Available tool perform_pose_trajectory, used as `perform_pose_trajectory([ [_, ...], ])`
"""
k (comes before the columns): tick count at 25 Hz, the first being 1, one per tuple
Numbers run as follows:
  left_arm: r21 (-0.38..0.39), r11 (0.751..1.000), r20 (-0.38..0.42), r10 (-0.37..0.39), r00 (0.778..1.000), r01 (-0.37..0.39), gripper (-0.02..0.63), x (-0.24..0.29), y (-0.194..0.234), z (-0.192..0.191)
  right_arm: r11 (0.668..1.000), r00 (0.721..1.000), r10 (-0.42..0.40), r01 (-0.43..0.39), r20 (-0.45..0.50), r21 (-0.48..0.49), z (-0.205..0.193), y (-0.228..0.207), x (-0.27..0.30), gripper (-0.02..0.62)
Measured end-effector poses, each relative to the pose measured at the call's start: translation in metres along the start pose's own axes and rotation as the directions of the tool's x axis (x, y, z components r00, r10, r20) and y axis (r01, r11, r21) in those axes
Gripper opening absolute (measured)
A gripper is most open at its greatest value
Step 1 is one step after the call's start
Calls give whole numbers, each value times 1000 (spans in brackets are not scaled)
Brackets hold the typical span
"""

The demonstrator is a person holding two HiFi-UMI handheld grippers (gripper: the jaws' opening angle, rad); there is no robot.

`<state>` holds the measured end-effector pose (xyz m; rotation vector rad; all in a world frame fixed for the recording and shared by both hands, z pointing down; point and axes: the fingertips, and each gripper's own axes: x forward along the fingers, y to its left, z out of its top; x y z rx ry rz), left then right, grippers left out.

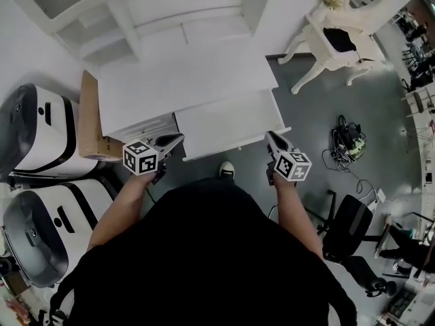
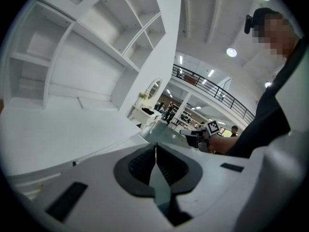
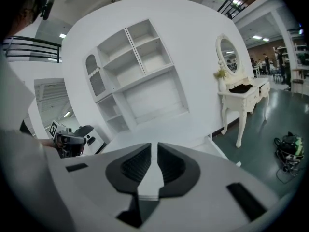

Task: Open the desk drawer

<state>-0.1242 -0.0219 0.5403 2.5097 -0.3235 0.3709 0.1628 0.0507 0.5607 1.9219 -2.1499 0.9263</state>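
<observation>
The white desk (image 1: 183,80) lies below me, and its wide drawer (image 1: 224,124) stands pulled out toward me from the front edge. My left gripper (image 1: 178,138) hovers at the drawer's left front corner, its jaws shut on nothing (image 2: 155,149). My right gripper (image 1: 270,136) hangs at the drawer's right front corner, clear of it. Its jaws (image 3: 157,146) stand a narrow slit apart with nothing between them. In the right gripper view the desk top (image 3: 159,134) and the drawer's side (image 3: 219,151) lie below the jaws.
A white shelf hutch (image 1: 136,12) rises behind the desk. A cardboard box (image 1: 92,121) and two white machines (image 1: 41,134) stand at the left. At the right are a white vanity table (image 1: 340,39), a cable pile (image 1: 348,141) and a black office chair (image 1: 350,229).
</observation>
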Motion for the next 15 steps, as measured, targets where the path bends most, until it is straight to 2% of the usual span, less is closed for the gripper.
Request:
perform_pose_trajectory([
  [7, 19, 999, -17, -33, 999, 33, 14, 11, -9, 2, 1000, 995, 21, -20, 94, -6, 33, 20, -26, 41],
  [15, 35, 998, -32, -54, 998, 55, 14, 15, -18, -1, 1000, 989, 21, -20, 146, -14, 46, 29, -53, 41],
])
